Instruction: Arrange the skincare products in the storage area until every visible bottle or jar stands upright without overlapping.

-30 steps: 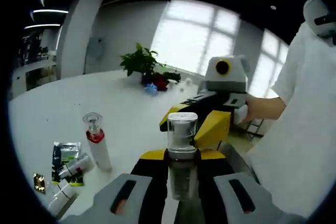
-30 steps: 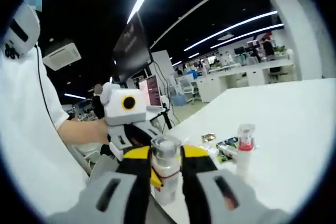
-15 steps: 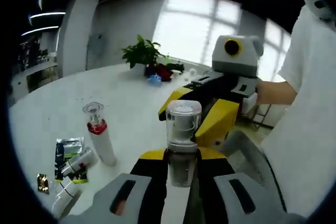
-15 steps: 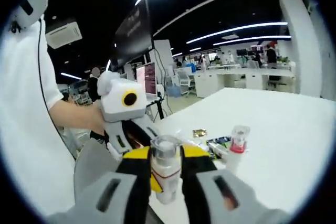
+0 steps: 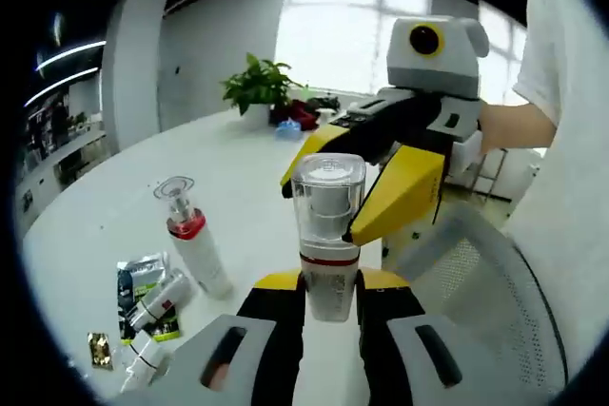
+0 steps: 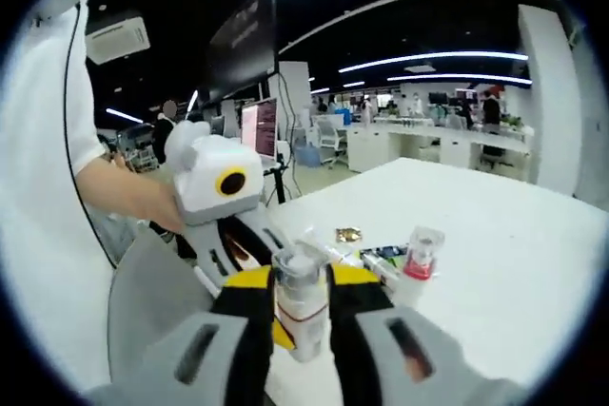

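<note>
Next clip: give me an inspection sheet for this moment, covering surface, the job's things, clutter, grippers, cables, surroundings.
Surface: white table, bare in most places.
Job's things: held bottle with clear cap and red band, upright between both grippers; second bottle standing, tilted in view; small tubes lying flat.
Clutter: sachets and a foil packet beside the tubes.
Grippers: left gripper and right gripper both closed on the held bottle.
Cables: nothing seen.
Surroundings: potted plant, windows, mesh chair, office desks.
</note>
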Available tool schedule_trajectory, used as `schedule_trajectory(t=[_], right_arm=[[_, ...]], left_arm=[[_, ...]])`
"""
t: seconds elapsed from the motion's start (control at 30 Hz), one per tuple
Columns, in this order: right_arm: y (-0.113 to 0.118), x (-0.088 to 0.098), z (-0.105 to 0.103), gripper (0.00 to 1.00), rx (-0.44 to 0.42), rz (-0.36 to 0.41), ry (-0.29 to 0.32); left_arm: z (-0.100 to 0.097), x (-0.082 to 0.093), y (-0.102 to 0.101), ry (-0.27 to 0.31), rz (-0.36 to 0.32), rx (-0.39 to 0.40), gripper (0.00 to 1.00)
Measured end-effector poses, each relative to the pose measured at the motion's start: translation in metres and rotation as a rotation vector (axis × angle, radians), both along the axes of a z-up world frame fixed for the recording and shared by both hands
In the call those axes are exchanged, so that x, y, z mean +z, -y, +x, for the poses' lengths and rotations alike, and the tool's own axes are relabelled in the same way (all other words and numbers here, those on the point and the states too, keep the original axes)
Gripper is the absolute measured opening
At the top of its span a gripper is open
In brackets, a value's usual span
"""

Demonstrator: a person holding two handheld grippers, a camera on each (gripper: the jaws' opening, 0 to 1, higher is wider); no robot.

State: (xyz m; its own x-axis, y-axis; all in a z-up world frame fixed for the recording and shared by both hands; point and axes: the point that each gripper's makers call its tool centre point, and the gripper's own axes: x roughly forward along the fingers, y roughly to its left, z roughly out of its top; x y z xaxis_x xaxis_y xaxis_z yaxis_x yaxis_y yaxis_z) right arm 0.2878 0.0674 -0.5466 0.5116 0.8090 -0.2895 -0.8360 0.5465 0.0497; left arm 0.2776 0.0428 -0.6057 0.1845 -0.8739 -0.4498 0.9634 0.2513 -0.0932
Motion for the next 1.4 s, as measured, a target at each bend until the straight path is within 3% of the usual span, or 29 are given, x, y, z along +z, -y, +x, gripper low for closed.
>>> schedule_trajectory(t=[0.37,0.9,1.4], right_arm=[[0.004,-0.029,0.016,0.21,-0.033,-0.111,0.013],[0.008,-0.062,0.031,0.21,-0.052,-0.147,-0.037],[0.011,-0.086,0.049,0.21,-0.055,-0.169,-0.074]], left_arm=[[0.019,-0.028,0.006,0.006,0.068,0.004,0.17],[0.035,-0.064,0.006,-0.032,0.119,-0.008,0.17],[0.05,-0.086,0.008,-0.063,0.147,-0.007,0.17]])
